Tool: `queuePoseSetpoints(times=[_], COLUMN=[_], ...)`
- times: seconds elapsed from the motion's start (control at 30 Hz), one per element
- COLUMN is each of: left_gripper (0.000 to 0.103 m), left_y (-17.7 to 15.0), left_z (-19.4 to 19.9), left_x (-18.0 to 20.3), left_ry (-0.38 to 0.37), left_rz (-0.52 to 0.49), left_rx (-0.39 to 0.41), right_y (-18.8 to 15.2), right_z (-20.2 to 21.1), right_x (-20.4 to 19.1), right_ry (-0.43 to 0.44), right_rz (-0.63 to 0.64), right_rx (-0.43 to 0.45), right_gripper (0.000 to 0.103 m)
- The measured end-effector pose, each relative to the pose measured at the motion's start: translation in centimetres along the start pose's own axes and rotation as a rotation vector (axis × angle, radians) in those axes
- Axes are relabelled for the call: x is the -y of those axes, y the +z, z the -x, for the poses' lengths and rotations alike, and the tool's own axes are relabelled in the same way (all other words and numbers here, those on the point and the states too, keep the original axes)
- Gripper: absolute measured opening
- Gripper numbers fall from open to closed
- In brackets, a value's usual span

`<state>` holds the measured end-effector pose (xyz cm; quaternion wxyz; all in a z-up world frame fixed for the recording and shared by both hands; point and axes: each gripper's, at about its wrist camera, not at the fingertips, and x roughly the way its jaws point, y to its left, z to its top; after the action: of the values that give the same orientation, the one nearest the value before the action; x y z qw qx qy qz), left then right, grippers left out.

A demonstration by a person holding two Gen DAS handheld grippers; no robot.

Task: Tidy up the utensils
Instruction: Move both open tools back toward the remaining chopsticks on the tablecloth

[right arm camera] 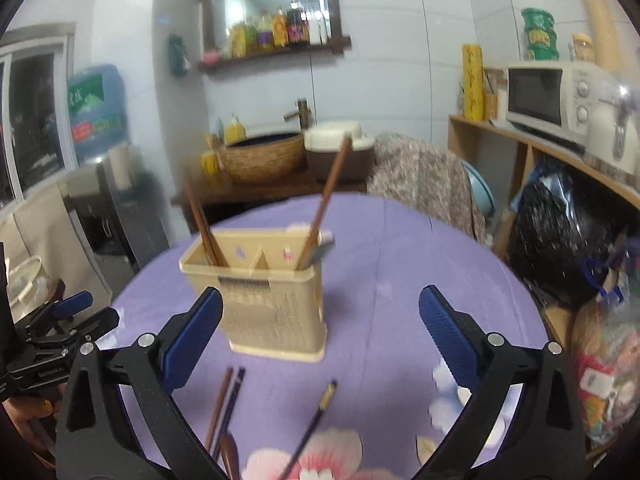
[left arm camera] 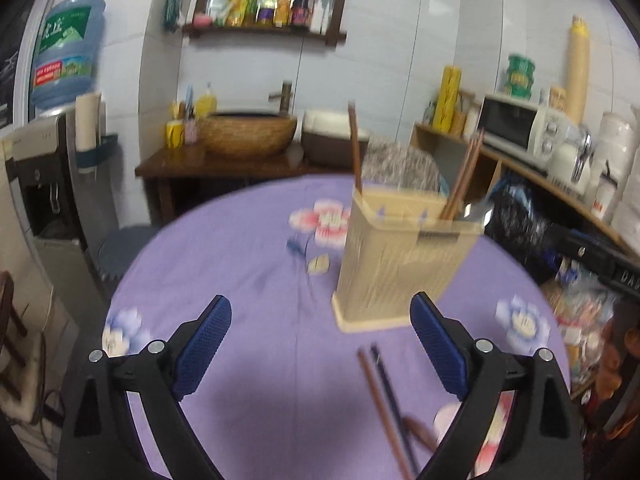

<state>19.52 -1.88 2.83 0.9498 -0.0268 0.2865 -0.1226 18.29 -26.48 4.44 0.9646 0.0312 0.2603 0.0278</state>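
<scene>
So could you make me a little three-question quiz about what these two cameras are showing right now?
1. True or false: the beige utensil holder stands upright on the purple tablecloth.
2. Are the left gripper and the right gripper open or shut?
3. Where do the loose chopsticks lie? A) inside the holder B) on the cloth in front of the holder C) on the wooden shelf

Key: 1 true; 2 both open, holding nothing; 3 B.
</scene>
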Motion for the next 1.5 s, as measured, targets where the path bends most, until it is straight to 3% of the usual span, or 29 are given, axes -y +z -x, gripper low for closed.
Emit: queuePoseSetpoints(times=[0.17,0.33,0.57,0.77,1.3,1.5], left_gripper=[0.088,0.070,0.059,0.057,0.053,0.044], left_y=[-3.9,-6.8,-9.6,-10.3,-10.3,-9.9], left_z=[-0.8,-0.9,-1.8,-2.4,-4.3,-4.3], left_x=[0.0,0.9,2.5,3.7,5.2,3.6], left_ry=[-0.005,-0.026,-0.078,-0.089,-0.011,-0.003], left_rz=[-0.001,-0.012,-0.016,-0.023,-0.132,-0.140], left_rx=[-0.125,-0.197,-0.293,-0.314,-0.330,-0.338], right_y=[-4.5,-8.3,-11.8,-12.9,-13.0,-13.0], right_z=[-0.9,-1.9,-2.7,-2.7,-3.2,-3.1], right_x=[0.2,0.2,0.1,0.5,-0.1,0.3], right_ry=[-0.067,-0.106,-0.138,-0.136,-0.130,-0.141], right_rz=[0.011,0.005,0.011,-0.010,-0.012,-0.008], right_rx=[-0.102,-0.191,-0.272,-0.286,-0.299,-0.295], right_gripper=[0.097,0.097,0.097,0.097,0.097,0.097])
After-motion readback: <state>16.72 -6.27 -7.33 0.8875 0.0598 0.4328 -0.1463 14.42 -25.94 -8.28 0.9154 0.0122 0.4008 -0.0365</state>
